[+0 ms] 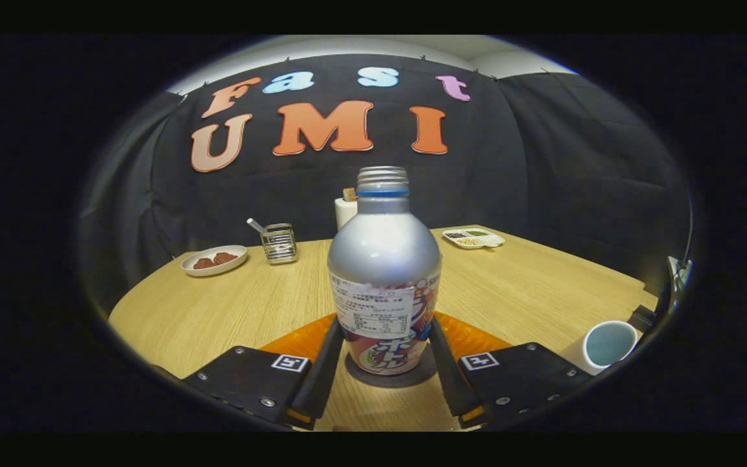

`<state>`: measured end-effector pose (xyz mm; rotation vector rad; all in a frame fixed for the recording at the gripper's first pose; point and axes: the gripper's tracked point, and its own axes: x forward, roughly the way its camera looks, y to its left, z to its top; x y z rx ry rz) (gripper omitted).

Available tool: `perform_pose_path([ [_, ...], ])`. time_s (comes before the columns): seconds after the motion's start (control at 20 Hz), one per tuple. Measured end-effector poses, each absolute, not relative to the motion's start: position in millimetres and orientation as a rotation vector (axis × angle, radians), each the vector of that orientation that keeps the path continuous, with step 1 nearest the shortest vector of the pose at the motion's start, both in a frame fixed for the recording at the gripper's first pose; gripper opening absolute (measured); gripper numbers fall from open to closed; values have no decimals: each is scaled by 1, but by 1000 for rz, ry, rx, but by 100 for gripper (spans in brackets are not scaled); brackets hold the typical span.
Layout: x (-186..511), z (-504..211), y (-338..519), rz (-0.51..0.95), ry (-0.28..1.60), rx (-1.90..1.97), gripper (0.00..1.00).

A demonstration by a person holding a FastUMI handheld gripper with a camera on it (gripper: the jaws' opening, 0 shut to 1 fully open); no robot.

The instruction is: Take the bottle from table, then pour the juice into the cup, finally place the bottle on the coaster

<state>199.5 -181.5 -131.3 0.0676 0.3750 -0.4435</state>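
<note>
A silver bottle (383, 259) with a printed label and an uncapped threaded neck stands upright between my fingers. Its base rests on a dark round coaster (422, 376), which lies on an orange mat (477, 338). My gripper (384, 363) is shut on the bottle, with both fingers against its lower sides. A white cup (609, 344) with a pale blue inside stands on the table to the right, beside my right finger; I cannot tell what it holds.
The round wooden table (529, 285) stretches ahead. Beyond the bottle at the far edge stand a white plate of brown food (214, 259), a wire holder with a utensil (279, 243), a white roll (345, 211) and a divided snack tray (474, 238).
</note>
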Motion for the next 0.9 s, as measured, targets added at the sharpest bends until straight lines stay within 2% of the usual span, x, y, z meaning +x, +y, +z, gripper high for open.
perform_pose_path([
  [0.6, 182, -133, -185, -459, 369, 72, 80],
  [0.75, 173, -123, -173, -426, 354, 85, 94],
  [0.9, 156, -96, -155, -379, 286, 107, 97],
])
